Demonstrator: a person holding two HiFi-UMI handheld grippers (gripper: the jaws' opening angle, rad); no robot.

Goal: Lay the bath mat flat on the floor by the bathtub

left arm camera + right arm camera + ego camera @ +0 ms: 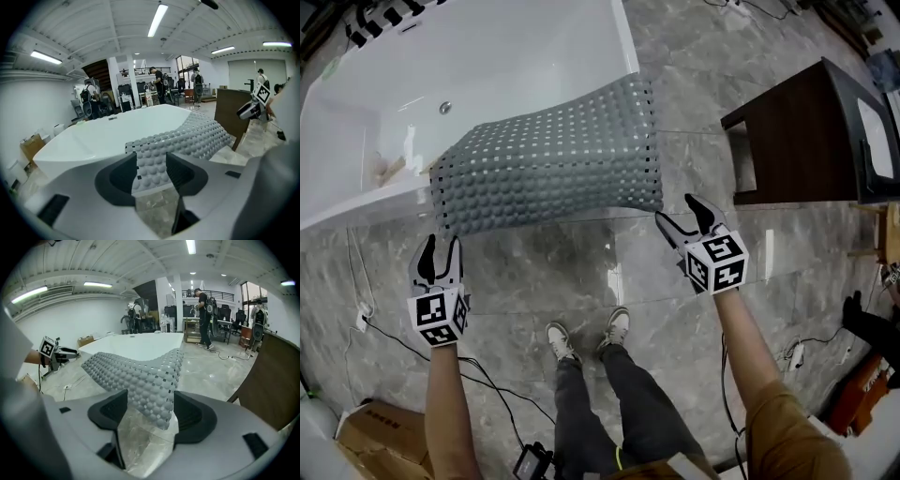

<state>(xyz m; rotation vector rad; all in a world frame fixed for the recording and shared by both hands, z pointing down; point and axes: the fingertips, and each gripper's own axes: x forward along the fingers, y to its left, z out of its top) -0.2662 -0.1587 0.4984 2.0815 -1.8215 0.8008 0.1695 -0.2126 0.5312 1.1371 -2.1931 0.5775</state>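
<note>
The grey bubbled bath mat (pixel 548 155) drapes from the rim of the white bathtub (pixel 487 56) down toward the grey marble floor, its far part over the tub edge. My left gripper (pixel 439 246) is at the mat's near left corner, jaws open a little, and the corner (pixel 152 164) lies between them without the pads visibly pressing. My right gripper (pixel 680 211) stands wider open at the near right corner. There the mat (pixel 150 394) hangs loose between the jaws with gaps on both sides.
A dark wooden cabinet (pixel 797 131) stands to the right of the mat. Cables (pixel 366 319) run along the floor at the left, with a cardboard box (pixel 380 431) behind. My shoes (pixel 586 337) are just behind the mat. People stand far off across the room.
</note>
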